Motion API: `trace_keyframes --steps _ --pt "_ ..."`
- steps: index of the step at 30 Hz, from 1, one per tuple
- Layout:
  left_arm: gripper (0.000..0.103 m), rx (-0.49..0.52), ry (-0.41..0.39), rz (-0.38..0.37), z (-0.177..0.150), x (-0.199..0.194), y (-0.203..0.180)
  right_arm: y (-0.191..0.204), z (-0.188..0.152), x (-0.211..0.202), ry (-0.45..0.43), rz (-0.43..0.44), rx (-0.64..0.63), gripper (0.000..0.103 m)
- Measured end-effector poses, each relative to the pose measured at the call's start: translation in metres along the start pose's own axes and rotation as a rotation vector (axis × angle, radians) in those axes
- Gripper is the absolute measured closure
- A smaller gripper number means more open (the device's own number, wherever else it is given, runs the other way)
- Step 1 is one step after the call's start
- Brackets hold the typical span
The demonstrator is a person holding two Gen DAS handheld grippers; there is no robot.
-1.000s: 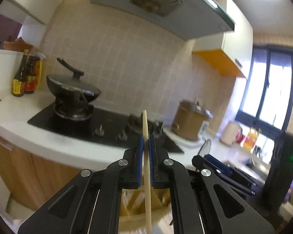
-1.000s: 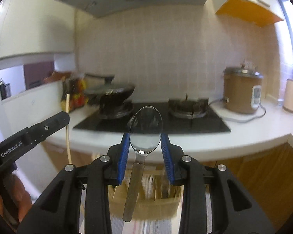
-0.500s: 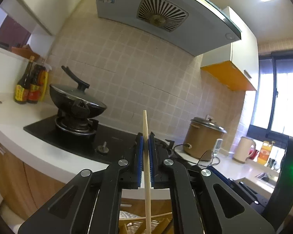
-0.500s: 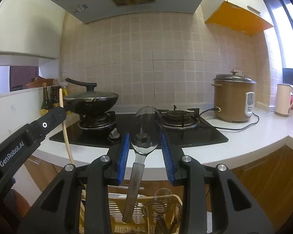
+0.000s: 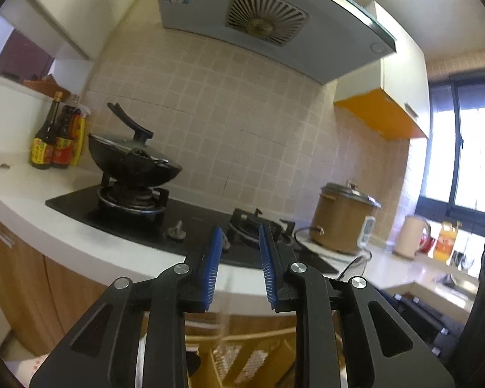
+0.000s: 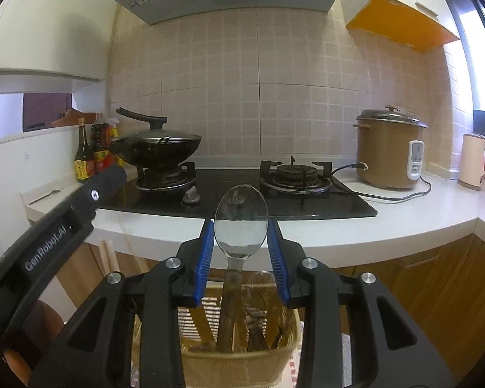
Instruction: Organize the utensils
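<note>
Left tongs (image 5: 239,258) newly parted, chopstick gone

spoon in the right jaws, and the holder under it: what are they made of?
Spoon: looks like polished metal. Its bowl mirrors the white counter and dark hob; the handle is duller, brownish, material unclear.
Holder: beige with a slotted, grid-like wall; probably moulded plastic, matte. Could be painted or coated; the frames leave it open.
</note>
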State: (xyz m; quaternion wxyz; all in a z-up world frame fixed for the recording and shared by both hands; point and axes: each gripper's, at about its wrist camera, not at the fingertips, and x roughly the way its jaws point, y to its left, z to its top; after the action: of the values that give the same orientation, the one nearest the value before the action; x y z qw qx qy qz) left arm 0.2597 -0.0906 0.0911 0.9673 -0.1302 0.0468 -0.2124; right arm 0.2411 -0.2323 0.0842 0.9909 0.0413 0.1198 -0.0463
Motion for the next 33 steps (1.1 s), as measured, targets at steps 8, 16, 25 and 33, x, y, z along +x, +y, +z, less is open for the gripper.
trace_keyframes --steps 8,16,25,33 --pt "0.079 0.012 0.006 -0.028 0.009 -0.053 -0.002 -0.012 0.006 -0.051 -0.033 0.025 0.031 0.067" --pt "0.058 0.035 0.033 -0.018 0.009 -0.114 -0.002 -0.005 0.004 -0.119 -0.102 0.058 0.007 0.058" --pt "0.030 0.070 0.094 0.097 -0.026 -0.178 0.003 0.005 -0.045 -0.152 -0.048 0.069 -0.016 0.050" --pt "0.013 0.114 0.076 0.181 -0.057 -0.203 -0.001 0.016 -0.092 -0.163 -0.002 0.044 -0.079 0.040"
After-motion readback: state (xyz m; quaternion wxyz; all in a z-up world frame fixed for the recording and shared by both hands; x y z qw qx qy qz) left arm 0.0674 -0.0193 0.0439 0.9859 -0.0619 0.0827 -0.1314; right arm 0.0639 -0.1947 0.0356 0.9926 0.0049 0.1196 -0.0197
